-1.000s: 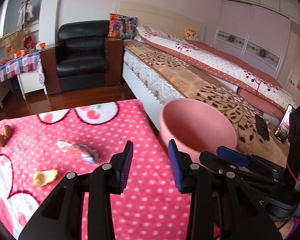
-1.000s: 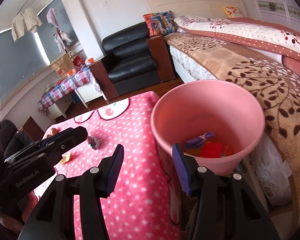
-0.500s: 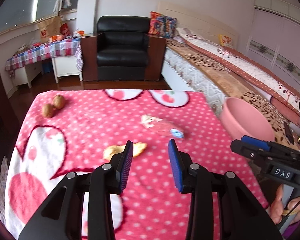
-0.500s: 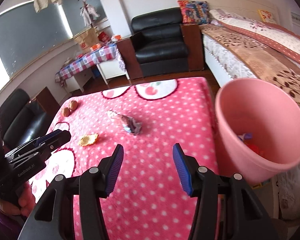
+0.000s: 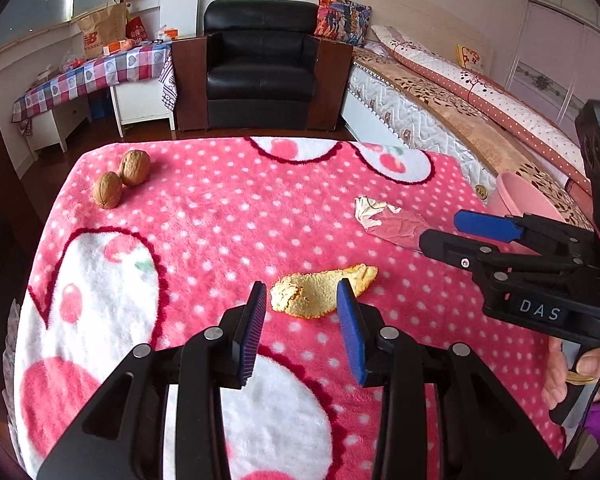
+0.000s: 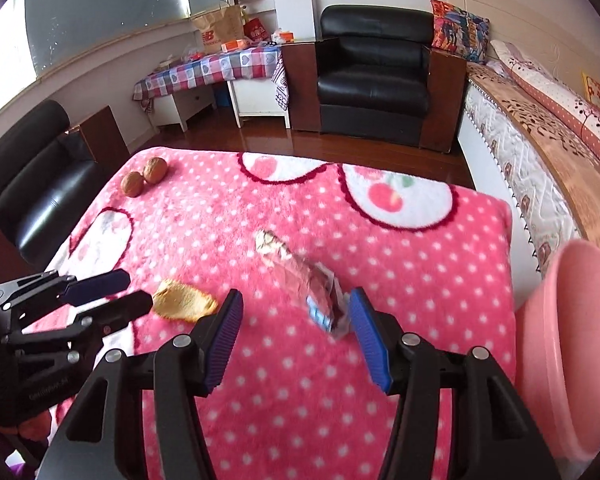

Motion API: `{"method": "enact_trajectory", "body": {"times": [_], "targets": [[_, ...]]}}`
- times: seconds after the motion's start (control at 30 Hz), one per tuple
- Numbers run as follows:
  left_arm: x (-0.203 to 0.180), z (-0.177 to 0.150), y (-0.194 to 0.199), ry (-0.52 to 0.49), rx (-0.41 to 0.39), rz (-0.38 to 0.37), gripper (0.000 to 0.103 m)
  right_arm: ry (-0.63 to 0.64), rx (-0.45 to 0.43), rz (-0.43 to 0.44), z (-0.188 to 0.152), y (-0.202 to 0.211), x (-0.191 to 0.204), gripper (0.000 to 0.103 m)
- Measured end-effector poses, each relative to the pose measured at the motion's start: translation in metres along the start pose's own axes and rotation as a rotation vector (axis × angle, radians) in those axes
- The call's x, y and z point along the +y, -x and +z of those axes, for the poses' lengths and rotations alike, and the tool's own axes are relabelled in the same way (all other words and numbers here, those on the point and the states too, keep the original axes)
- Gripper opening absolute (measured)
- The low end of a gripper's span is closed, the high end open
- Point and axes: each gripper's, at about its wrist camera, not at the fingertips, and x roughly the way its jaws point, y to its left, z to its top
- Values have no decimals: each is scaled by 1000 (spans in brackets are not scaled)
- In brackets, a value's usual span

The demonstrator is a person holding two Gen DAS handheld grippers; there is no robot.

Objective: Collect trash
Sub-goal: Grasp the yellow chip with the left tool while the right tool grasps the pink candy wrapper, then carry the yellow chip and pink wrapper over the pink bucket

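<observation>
Left wrist view: the left hand-held gripper point(image 5: 302, 322) hangs over the worktop point(image 5: 204, 240), which is covered in a pink polka-dot blanket, with its jaws wide apart and nothing held. An orange peel point(image 5: 320, 292) lies flat on the blanket just ahead of the blue pads, apart from both. Farther right lies a crumpled wrapper point(image 5: 384, 220), its near end hidden behind the right hand-held gripper point(image 5: 452, 228), which reaches in from the right edge. Two walnuts point(image 5: 120, 180) sit touching each other near the far left corner. The rim of a pink bin point(image 5: 520, 196) shows past the worktop's right side, beside the bed point(image 5: 440, 112). A black armchair point(image 5: 260, 68) stands beyond the far edge.

Right wrist view: the right hand-held gripper point(image 6: 296, 332) is spread wide and empty. The wrapper point(image 6: 304, 280), blurred, lies between the pads' lines and ahead of them, its near end just beside the right pad; whether they touch cannot be told. The orange peel point(image 6: 184, 300) lies to the left, next to the tips of the left hand-held gripper point(image 6: 136, 292). The walnuts point(image 6: 144, 178) sit far left, and the pink bin point(image 6: 572, 360) stands off the worktop's right edge.
</observation>
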Motion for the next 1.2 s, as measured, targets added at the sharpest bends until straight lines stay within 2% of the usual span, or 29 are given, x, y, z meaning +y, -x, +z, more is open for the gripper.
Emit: {"method": "enact_trajectory", "body": {"times": [0.27, 0.33, 0.37, 0.47, 0.67, 0.9, 1.2], "targets": [[3, -3, -28, 10, 66, 17, 37, 12, 68, -20, 7, -40, -2, 55], [1, -4, -28, 1, 58, 24, 36, -4, 80, -11, 5, -44, -3, 40], [1, -5, -28, -2, 56, 24, 36, -11, 85, -14, 3, -45, -4, 29], [-1, -6, -28, -2, 56, 38, 26, -45, 80, 9, 1, -38, -8, 24], [-3, -7, -16, 24, 46, -2, 15, -110, 46, 45, -13, -3, -13, 23], [-17, -12, 7, 41, 18, -36, 14, -232, -6, 50, -41, 47, -25, 23], [-43, -17, 30, 20, -29, -59, 14, -306, -15, 54, -78, 73, -37, 23]]}}
